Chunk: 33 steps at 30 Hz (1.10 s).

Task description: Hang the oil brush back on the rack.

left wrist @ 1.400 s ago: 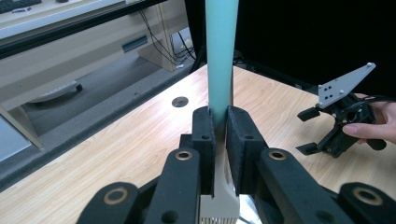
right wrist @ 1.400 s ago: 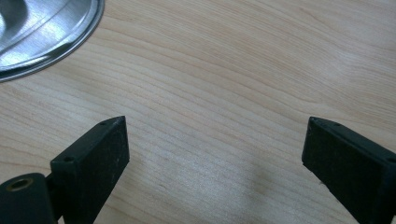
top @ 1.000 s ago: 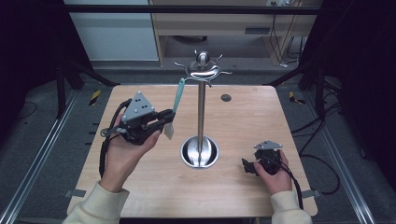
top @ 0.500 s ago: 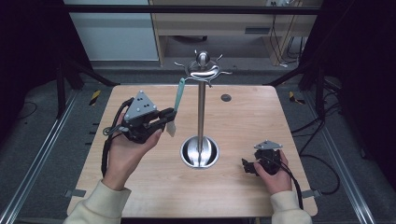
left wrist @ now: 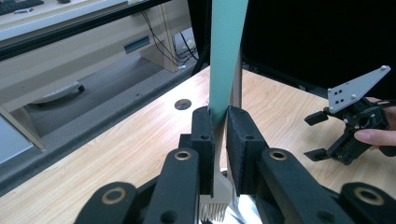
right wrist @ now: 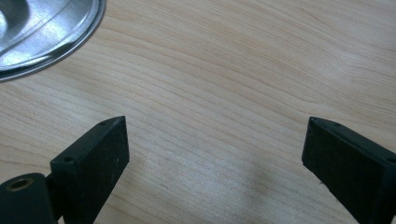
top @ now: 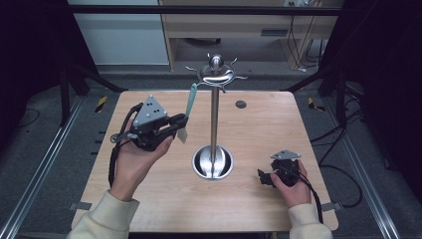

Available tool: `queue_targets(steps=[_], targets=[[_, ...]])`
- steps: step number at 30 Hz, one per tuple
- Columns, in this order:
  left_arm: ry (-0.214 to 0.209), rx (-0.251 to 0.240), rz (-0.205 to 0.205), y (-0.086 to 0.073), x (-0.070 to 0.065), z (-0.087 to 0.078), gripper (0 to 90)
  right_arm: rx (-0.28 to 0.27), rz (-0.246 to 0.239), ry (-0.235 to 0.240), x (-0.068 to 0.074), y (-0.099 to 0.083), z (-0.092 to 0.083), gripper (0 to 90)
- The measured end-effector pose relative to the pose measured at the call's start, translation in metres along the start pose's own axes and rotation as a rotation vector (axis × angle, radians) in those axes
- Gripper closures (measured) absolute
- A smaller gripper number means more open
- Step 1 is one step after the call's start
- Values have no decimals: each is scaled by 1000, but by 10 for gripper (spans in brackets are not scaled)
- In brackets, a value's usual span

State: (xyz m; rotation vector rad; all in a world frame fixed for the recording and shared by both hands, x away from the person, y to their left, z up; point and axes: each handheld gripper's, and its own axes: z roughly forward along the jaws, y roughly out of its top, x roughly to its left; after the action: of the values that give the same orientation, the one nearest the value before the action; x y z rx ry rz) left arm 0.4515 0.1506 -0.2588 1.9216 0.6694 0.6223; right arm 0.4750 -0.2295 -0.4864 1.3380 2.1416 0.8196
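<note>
The left gripper clamps a brush low on its handle, just above the pale bristles, over the left half of the table. In the left gripper view the two pads press flat on the brush, whose teal handle rises straight up between them while the bristle end hangs below. The top of the handle stands close to the left hooks of the stand, whose steel pole rises from a round base near the middle of the table; whether the handle touches a hook cannot be told.

The right gripper rests near the table's right front corner, jaws spread wide with nothing between them, only bare wood and the edge of the base ahead.

The work in hand looks like hanging the brush on a hook. The grip sits far from the handle's top, so the top end could swing and miss the hook, or knock the crown and rock the stand, which no hand steadies. If the pads let go before the handle catches, the brush would likely drop onto the table beside the base.
</note>
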Motion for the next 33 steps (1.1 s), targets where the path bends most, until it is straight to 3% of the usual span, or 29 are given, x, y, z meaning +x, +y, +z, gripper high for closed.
queue_targets(steps=[10,14,15,18,20,21,24,27,33], targets=[[14,-12,7,1,0,-4,747,0,1,0,0,0,0,81],[37,-26,27,1,-3,-9,647,3,-2,0,0,0,0,80],[40,-28,31,1,-4,-10,571,3,-2,-1,0,0,-1,80],[49,-23,34,-2,-8,-14,487,4,-3,-2,0,0,-1,80],[47,-23,31,-4,-9,-16,341,0,-2,-2,0,0,0,80],[43,-21,27,-5,-10,-17,341,0,-2,-2,0,0,0,80],[53,-14,21,-8,-11,-19,220,0,-2,-2,0,0,0,80],[44,-4,9,-12,-12,-21,147,3,6,0,0,0,0,80],[46,-10,14,-21,-16,-26,90,5,10,-3,0,0,0,80]])
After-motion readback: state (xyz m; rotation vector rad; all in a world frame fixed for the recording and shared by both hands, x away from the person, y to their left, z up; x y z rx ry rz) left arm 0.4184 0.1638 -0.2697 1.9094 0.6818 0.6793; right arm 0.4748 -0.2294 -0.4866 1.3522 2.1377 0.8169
